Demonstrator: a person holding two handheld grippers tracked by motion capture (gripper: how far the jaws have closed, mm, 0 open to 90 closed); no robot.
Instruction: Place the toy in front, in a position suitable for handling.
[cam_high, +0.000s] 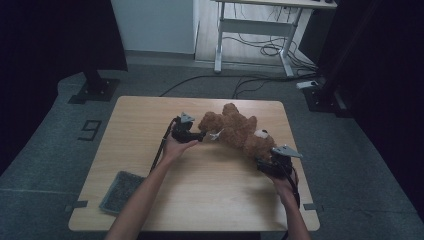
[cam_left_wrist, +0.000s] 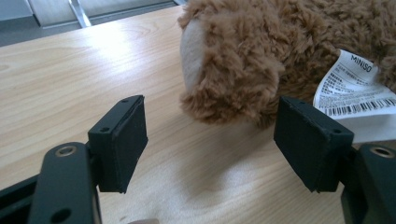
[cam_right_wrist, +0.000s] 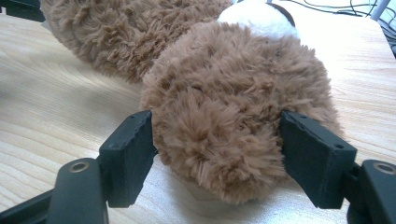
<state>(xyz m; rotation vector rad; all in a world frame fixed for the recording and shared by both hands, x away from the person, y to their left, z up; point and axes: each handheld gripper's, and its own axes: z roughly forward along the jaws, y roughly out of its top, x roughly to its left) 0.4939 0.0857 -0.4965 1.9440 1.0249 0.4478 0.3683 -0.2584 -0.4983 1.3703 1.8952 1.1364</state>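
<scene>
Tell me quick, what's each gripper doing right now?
Left gripper: open, just short of the teddy bear's foot, holding nothing.
Right gripper: open, jaws either side of the bear's ear, not clamped.

Both forearms entered from the near edge of the table, the left gripper (cam_high: 199, 135) held toward the middle with its jaws spread wide, and the right gripper (cam_high: 263, 161) held nearer the right edge, jaws likewise parted.
</scene>
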